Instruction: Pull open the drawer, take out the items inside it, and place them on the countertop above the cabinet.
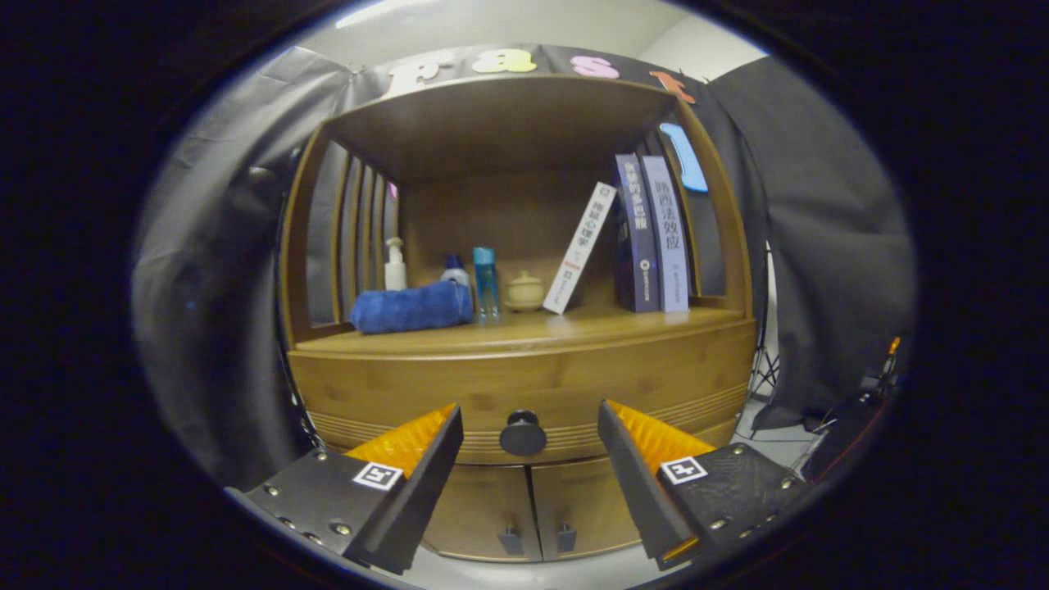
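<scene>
The long brown wooden drawer [524, 393] runs across the front of the wooden cabinet [721, 270], just under the countertop [533, 328]. It is shut. A round black knob [523, 434] sits in the middle of its lower edge. Thin grooves run along the bottom of the drawer front.

The gripper [529, 483] points straight at the cabinet. Its two fingers are spread wide apart and hold nothing. The knob shows between the fingers, a bit ahead of them, and they do not touch it.

On the countertop lies a rolled blue towel [412, 307]. Behind it stand a white pump bottle [395, 266], a small bottle with a blue cap [456, 270] and a tall clear blue bottle [485, 283]. Next to them is a little cream pot with a lid [524, 292]. A white book [579, 247] leans against two upright purple books [652, 233].

Below the drawer are two small wooden doors [533, 508] with dark handles. The fingers cover the outer parts of those doors. What is inside the drawer cannot be seen.
</scene>
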The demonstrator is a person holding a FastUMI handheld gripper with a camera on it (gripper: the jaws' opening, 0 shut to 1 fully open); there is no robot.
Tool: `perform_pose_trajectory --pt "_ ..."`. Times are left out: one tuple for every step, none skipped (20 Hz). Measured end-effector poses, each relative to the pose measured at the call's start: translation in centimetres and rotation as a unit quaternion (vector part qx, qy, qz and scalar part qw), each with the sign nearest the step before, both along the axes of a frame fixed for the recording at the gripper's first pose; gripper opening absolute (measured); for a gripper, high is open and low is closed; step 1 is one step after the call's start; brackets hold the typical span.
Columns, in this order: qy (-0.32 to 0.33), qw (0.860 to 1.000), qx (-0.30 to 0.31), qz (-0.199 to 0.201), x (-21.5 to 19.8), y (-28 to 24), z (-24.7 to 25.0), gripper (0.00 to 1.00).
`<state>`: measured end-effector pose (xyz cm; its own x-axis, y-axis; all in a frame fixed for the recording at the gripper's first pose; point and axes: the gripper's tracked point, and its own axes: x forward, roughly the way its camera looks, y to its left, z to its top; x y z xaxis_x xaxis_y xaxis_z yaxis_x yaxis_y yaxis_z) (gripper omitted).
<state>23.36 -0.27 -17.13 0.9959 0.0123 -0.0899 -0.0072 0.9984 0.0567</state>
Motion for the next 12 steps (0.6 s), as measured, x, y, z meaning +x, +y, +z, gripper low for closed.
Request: perform_pose_trajectory --pt "0.011 1.000 -0.002 0.000 0.9 0.2 -1.1 0.99" --pt "0.025 1.000 0.000 -0.001 1.6 0.3 -2.3 0.99" --pt "0.033 0.999 0.005 0.004 2.5 0.5 -3.0 0.99" --pt "0.035 0.999 0.016 0.015 3.4 1.3 -3.3 0.89" --pt "0.037 0.999 0.017 0.018 3.8 1.5 -3.5 0.79" --pt "0.030 0.999 0.016 0.016 4.5 1.4 -3.4 0.69" --pt "0.033 0.999 0.007 0.011 4.8 1.4 -3.8 0.59" --pt "0.035 0.999 -0.002 0.013 5.0 1.7 -4.0 0.49" --pt "0.033 0.999 -0.017 0.011 5.3 1.9 -4.0 0.49" --pt "0.028 0.999 -0.035 0.009 5.5 1.9 -3.9 0.50" --pt "0.029 0.998 -0.055 0.004 5.7 1.8 -4.1 0.50" --pt "0.030 0.997 -0.069 -0.004 5.7 1.7 -4.3 0.50"
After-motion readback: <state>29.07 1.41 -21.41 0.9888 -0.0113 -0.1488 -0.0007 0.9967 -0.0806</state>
